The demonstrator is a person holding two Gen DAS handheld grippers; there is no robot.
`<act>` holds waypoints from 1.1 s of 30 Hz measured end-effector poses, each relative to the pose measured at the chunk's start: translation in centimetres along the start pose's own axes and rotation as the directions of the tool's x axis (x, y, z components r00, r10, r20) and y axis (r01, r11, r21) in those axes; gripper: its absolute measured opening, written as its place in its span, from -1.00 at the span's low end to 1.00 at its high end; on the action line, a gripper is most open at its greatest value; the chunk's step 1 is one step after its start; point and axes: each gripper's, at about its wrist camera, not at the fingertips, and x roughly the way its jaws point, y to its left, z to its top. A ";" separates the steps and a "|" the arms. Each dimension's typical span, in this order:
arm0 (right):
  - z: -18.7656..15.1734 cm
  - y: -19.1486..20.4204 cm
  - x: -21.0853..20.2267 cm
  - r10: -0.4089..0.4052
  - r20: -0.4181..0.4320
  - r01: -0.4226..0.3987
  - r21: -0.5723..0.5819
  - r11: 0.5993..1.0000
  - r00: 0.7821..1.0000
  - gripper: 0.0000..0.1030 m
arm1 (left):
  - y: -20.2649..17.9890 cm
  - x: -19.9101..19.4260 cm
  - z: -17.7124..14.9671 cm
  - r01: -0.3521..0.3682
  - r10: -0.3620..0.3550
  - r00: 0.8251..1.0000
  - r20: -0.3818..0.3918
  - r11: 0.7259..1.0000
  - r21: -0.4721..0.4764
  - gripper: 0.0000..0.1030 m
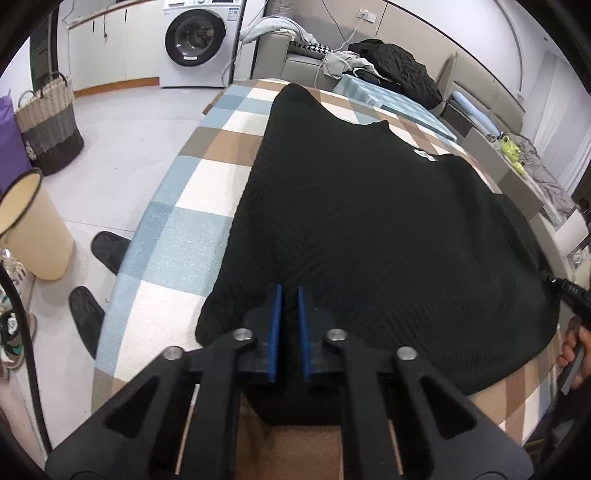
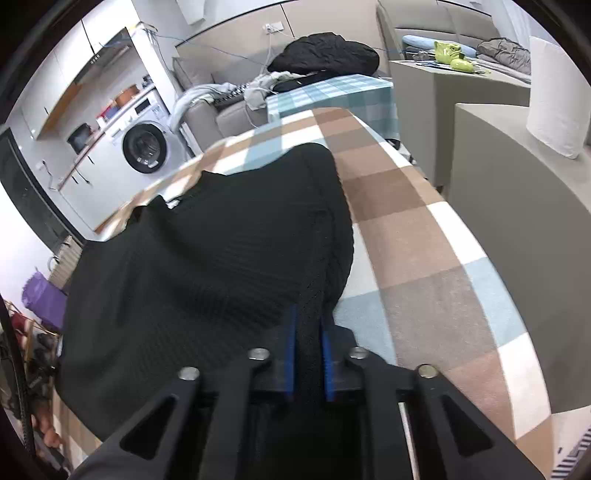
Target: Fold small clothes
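1. Room: a laundry corner with a washer [image 1: 195,35], a basket [image 1: 50,125] on the pale floor, and a sofa [image 1: 295,55] heaped with clothes behind the work surface.
2. Surface: a table under a checked cloth [image 1: 166,236] of blue, tan and white squares, running away from both cameras.
3. Garment: a black ribbed top [image 1: 369,229] lies spread on the cloth, covering most of its middle. Its long axis runs from the near hem toward the far end of the table; the neck, marked by a small white label [image 1: 424,154], points away from the person. One sleeve [image 1: 295,99] reaches toward the far edge in the left view; the other sleeve [image 2: 328,206] lies along the side seam in the right view.
4. Left gripper [image 1: 290,306]: jaws narrow, blue pads nearly together, with dark cloth at the near hem between them; it appears to pinch the hem's left corner.
5. Right gripper [image 2: 308,325]: jaws narrow, clamped on a ridge of the black knit at the hem's right side.
6. Step in hand, as judged: both hem corners are gripped, ready for a fold along the long axis toward the neck. To do it well, lift both corners level and together, keep the hem taut between the grippers, carry it straight toward the label, and lay hem to shoulders without dragging the sleeves askew.
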 end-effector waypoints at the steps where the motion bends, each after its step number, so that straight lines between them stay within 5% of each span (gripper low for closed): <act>1: 0.0 0.1 -0.2 -0.009 0.011 0.009 -0.010 1.000 1.000 -0.86 | -0.1 -0.1 -0.2 -0.003 0.003 1.000 0.000 1.000 0.012 -0.94; 12: -0.1 -0.8 -0.6 -0.041 -0.024 0.040 -0.026 0.999 0.999 -0.85 | 0.2 -2.1 -2.0 0.015 -0.015 1.000 -0.006 1.000 0.001 -0.94; 15: 0.0 -0.7 -0.7 -0.058 -0.041 0.057 -0.041 0.998 0.997 -0.62 | 0.5 -2.6 -2.2 0.013 -0.013 1.000 -0.007 1.000 -0.008 -0.94; 18: -0.2 -0.6 -1.6 -0.052 -0.035 0.050 -0.042 0.998 0.998 -0.13 | 1.0 -3.8 -2.2 0.015 -0.015 1.000 0.000 0.999 -0.035 -0.93; 20: -0.9 -0.7 -2.7 -0.016 -0.035 0.015 -0.044 0.999 0.999 -0.08 | 1.5 -4.5 -2.5 0.020 -0.020 1.000 0.000 0.998 -0.058 -0.81; 22: -1.9 -1.0 -3.6 -0.013 -0.042 0.012 -0.038 0.999 0.999 -0.04 | 2.0 -5.2 -3.1 0.028 -0.028 1.000 -0.002 0.996 -0.083 -0.33; 24: -3.3 -1.6 -4.5 -0.001 -0.048 0.001 -0.016 1.000 0.999 -0.04 | 2.2 -5.6 -3.8 0.030 -0.031 1.000 -0.001 0.994 -0.101 -0.09; 26: -4.5 -2.1 -4.9 0.003 -0.055 -0.003 0.008 1.000 0.998 -0.04 | 2.3 -5.8 -4.3 0.028 -0.029 1.000 -0.006 0.994 -0.109 -0.08; 29: -5.4 -2.3 -5.0 0.013 -0.040 -0.012 0.022 1.000 0.999 -0.17 | 2.3 -5.9 -4.7 0.020 -0.022 1.000 -0.017 0.993 -0.115 -0.07; 31: -5.2 -1.9 -5.2 0.038 -0.026 -0.038 0.006 0.999 0.999 -0.78 | 2.1 -6.1 -4.9 0.012 -0.015 1.000 -0.024 0.993 -0.116 -0.07; 33: -5.0 -1.5 -5.8 0.058 0.009 -0.058 -0.019 0.998 0.998 -0.86 | 2.0 -6.4 -5.1 0.015 -0.018 1.000 -0.019 0.993 -0.117 -0.07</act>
